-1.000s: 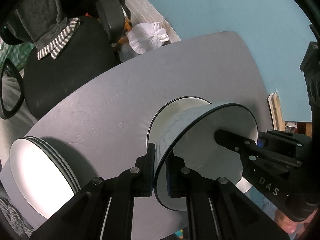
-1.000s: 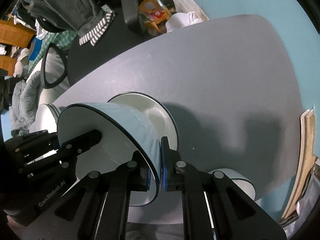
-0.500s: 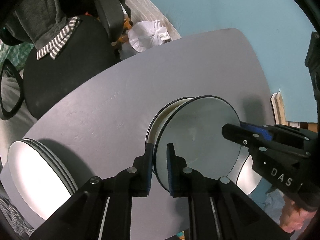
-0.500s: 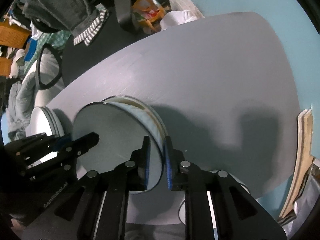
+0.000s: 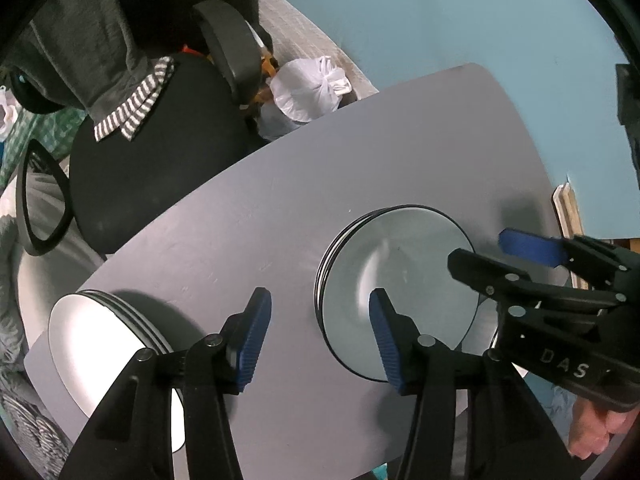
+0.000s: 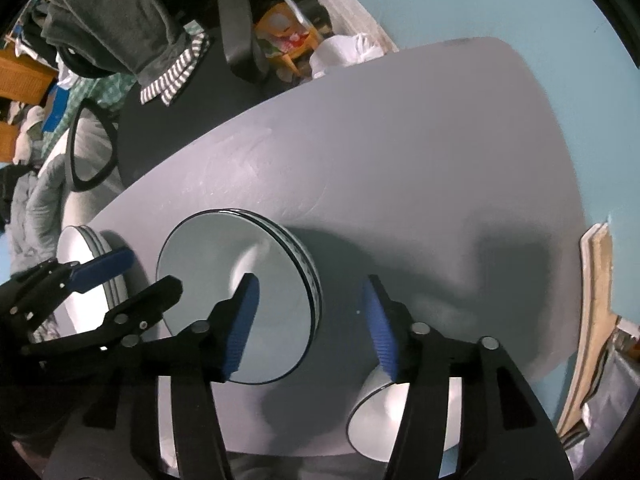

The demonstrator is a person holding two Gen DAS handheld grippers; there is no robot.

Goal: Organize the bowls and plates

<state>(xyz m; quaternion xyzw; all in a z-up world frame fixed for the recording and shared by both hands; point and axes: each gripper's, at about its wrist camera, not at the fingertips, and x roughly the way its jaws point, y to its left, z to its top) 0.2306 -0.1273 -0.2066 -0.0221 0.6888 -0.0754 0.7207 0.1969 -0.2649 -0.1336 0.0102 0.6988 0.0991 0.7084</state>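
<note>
bowls (image 5: 400, 292) sit nested in one stack near the middle of the grey table (image 5: 400, 152), the top one showing a pale inside ringed by a thin dark rim. in the right wrist view the same stack (image 6: 236, 304) shows a patterned band down its outer wall.

left gripper (image 5: 320, 336) hangs above the stack's left edge, pointing down. its jaws have just been opening and now stand well apart; the rim lies between the blue pads, neither pad pressing on it. one pad is over bare table, the other over the bowl's inside.

right gripper (image 6: 312, 324) straddles the stack's opposite edge in the same way. its jaws have also just been opening; the pads stand clear of the rim, one over the bowl's inside, one over the table.

each gripper shows in the other's view: the right one enters the left view from the right, a bit of the hand (image 5: 600, 428) below it, and the left one enters the right view from the left.

plates (image 5: 108, 356), white and stacked, lie at the table's near left corner, well apart from the bowls. another bowl (image 6: 400, 416) with a dark rim sits at the near edge, under the right gripper's fingers.

beyond the table stand a black chair (image 5: 152, 168), with grey clothing (image 5: 92, 52) draped over it, and a white bag (image 5: 312, 88) on the floor. a teal wall (image 5: 440, 20) backs the far side.
</note>
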